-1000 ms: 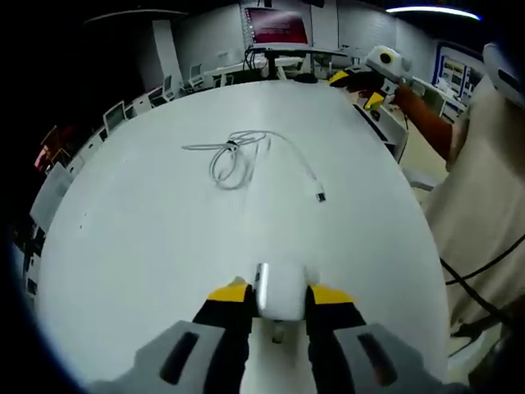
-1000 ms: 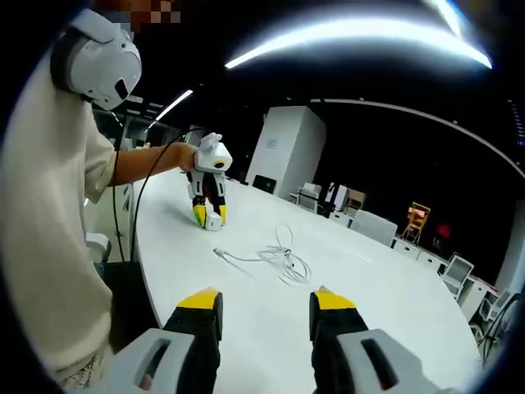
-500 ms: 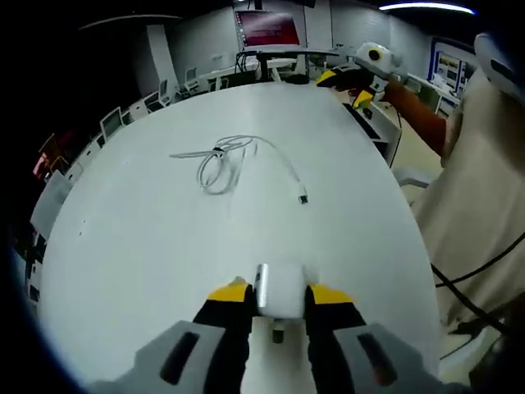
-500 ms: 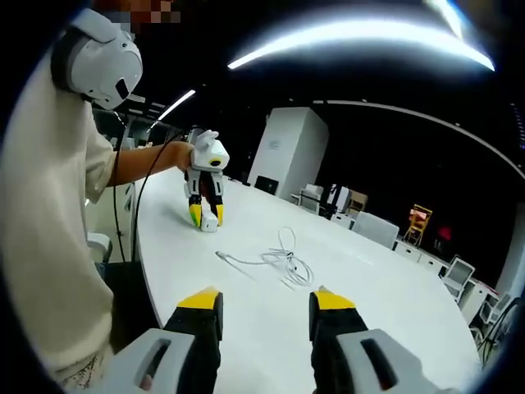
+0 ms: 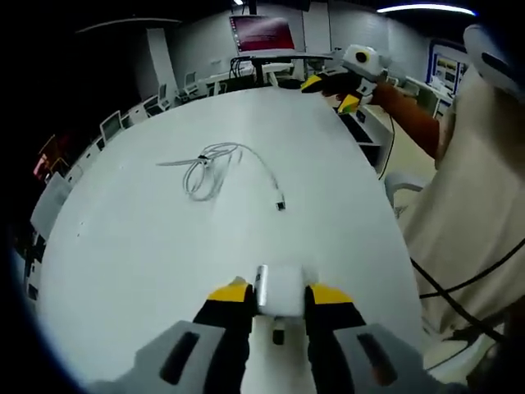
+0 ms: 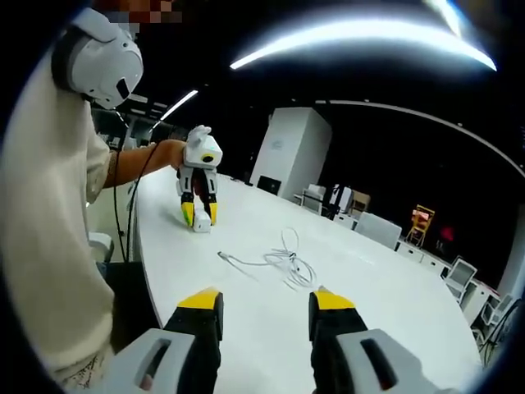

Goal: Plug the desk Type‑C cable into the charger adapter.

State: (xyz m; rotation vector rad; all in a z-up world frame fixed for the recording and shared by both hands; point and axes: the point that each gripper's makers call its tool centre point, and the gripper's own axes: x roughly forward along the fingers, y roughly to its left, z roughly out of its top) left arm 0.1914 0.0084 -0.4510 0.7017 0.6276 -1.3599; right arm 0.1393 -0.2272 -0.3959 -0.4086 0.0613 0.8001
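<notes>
My left gripper is shut on the white charger adapter, which sits between its yellow-tipped jaws just over the white table. The white Type-C cable lies loosely coiled further out, its plug end pointing toward me. In the right gripper view, the left gripper points down at the table with the adapter at its tips. The cable lies to its right, plug end nearest. My right gripper hangs open above the table, nothing between its jaws.
The person stands at the table's edge in a light shirt, a dark wire hanging by the body. The right gripper shows far across the table. Chairs line the far edge, and a screen stands behind.
The left gripper has swung with the adapter still in it, so the cable sits further left in its view. The right gripper view shows it shifted slightly left. The cable lies unmoved.
</notes>
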